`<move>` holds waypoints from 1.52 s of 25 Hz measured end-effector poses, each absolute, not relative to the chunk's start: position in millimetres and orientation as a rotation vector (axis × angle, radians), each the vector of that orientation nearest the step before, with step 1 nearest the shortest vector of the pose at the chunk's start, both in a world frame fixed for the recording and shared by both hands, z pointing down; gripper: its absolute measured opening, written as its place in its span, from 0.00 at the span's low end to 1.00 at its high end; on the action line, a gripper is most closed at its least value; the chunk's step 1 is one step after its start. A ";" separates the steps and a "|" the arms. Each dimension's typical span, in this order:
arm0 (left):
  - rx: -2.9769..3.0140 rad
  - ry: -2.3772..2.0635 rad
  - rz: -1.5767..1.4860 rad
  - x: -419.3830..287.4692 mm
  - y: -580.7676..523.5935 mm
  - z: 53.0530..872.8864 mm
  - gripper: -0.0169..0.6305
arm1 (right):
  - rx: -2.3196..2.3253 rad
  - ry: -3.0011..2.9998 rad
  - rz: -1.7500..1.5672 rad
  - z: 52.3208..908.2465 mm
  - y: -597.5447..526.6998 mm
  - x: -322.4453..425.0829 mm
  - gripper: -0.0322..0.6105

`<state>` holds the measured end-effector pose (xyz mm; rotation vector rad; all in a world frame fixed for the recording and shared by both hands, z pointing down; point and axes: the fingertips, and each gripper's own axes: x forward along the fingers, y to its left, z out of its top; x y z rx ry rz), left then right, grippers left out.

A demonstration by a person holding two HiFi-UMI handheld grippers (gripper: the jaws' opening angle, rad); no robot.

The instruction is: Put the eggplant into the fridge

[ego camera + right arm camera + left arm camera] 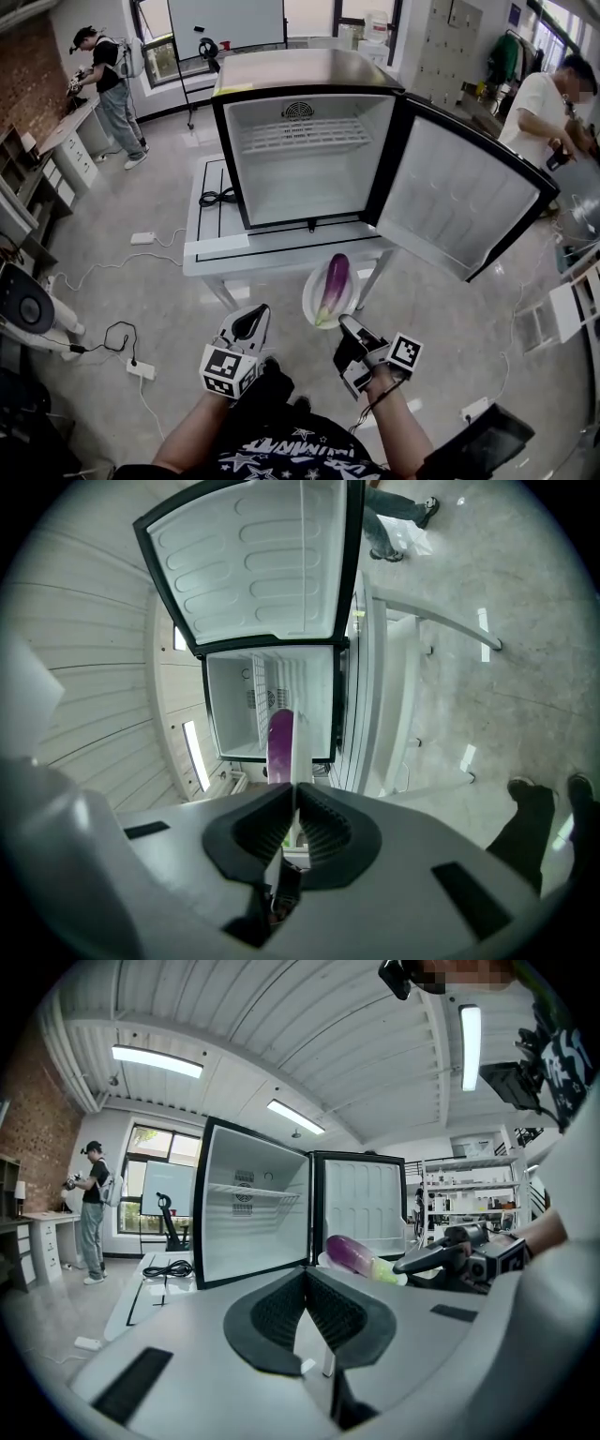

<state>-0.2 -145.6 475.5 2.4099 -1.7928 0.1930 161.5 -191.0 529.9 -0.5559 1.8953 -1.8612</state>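
Note:
A purple eggplant [334, 284] with a green stem end lies on a small white plate [312, 302], held in the air below the front edge of the table. My right gripper [346, 324] is shut on the plate's near rim; in the right gripper view that rim [299, 752] stands edge-on between the jaws [292, 791], with the eggplant [279, 741] beside it. The mini fridge [309, 178] stands on the table with its door [459, 202] swung wide to the right and its inside bare. My left gripper [251, 319] [307, 1275] is shut on nothing, left of the plate.
The fridge sits on a low white table [216, 253] with a coiled black cable [217, 198]. A wire shelf [302, 134] spans the fridge's upper part. A power strip [141, 368] and cords lie on the floor at left. One person [111, 80] stands back left, another [544, 103] at right.

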 end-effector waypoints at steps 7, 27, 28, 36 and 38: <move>2.415 -1.743 0.201 3.2 -169.3 489.7 0.04 | -0.611 1.897 -1.867 542.5 -206.2 161.3 0.08; 2.431 -1.702 0.140 -47.4 -318.2 490.3 0.04 | -0.646 1.955 -1.879 537.4 -342.0 93.3 0.08; 2.432 -1.699 0.141 -51.0 -325.1 491.7 0.04 | -0.646 1.954 -1.883 537.8 -348.0 89.3 0.08; 2.449 -1.658 0.142 -70.0 -372.8 498.5 0.04 | -0.662 1.948 -1.905 543.0 -386.2 63.1 0.08; 2.449 -1.642 0.136 -74.0 -380.9 500.6 0.04 | -0.669 1.930 -1.912 543.9 -393.1 56.7 0.08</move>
